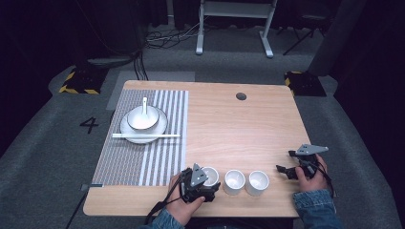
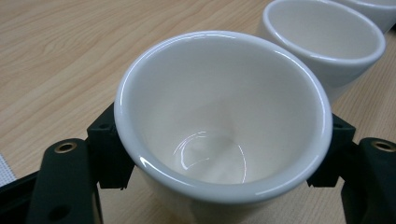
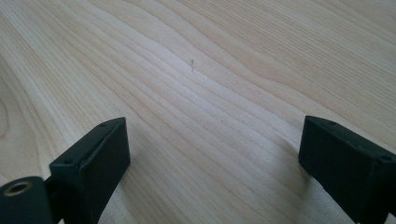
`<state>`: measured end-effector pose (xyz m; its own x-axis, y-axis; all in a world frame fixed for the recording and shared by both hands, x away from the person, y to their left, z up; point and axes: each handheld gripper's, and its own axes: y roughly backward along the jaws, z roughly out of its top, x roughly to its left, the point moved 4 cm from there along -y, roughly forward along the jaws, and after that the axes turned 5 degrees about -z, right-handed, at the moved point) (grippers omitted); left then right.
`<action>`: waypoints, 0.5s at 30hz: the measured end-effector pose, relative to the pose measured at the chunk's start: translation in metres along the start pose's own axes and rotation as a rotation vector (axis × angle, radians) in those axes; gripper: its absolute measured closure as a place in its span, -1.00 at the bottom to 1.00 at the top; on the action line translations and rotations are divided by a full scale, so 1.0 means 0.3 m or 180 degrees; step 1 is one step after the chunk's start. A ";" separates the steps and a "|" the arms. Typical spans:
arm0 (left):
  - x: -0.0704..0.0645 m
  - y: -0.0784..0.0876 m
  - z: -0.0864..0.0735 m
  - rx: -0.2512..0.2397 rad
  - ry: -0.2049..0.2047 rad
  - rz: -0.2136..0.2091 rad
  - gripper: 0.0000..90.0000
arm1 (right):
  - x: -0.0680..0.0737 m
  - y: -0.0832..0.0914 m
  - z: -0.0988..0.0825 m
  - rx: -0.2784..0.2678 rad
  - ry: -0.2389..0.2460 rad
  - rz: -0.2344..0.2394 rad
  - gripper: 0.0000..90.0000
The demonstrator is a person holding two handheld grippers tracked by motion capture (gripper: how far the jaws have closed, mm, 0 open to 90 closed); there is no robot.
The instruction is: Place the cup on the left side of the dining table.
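Observation:
Three white cups stand in a row near the table's front edge. My left gripper (image 1: 209,181) is shut on the leftmost cup (image 1: 210,172). In the left gripper view this empty cup (image 2: 219,116) sits between the black jaws, which press on both of its sides, and my left gripper (image 2: 219,158) holds it low over the wood. The middle cup (image 1: 234,181) (image 2: 327,42) and the right cup (image 1: 257,182) (image 2: 373,7) stand free. My right gripper (image 1: 285,161) (image 3: 212,154) is open over bare wood to the right of the cups, with nothing between its jaws.
A striped placemat (image 1: 143,157) covers the table's left part. On it sits a plate (image 1: 128,131) with a bowl (image 1: 142,119), a spoon (image 1: 144,105) and chopsticks (image 1: 145,136) laid across. A round cable hole (image 1: 241,96) lies at the back.

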<state>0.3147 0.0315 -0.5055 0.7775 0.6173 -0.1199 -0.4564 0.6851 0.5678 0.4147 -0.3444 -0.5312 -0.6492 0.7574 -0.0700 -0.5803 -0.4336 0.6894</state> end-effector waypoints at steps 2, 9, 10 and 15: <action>0.005 0.010 0.007 -0.0014 -0.0010 0.0009 -0.41 | 0.000 0.000 0.000 0.0000 0.0000 0.0000 -0.80; 0.023 0.041 0.030 -0.0059 -0.0002 0.0025 -0.41 | 0.000 0.000 0.000 -0.0002 -0.0001 -0.0003 -0.80; 0.026 0.046 0.034 -0.0068 0.0002 0.0035 -0.41 | 0.000 0.000 0.000 -0.0003 0.0000 -0.0003 -0.80; 0.038 0.076 0.052 -0.0107 0.0003 0.0079 -0.41 | 0.002 0.000 0.000 -0.0003 0.0013 0.0019 -0.81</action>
<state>0.3199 0.0480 -0.4812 0.7653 0.6347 -0.1069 -0.4898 0.6821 0.5429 0.4143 -0.3440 -0.5312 -0.6545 0.7529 -0.0689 -0.5769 -0.4385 0.6891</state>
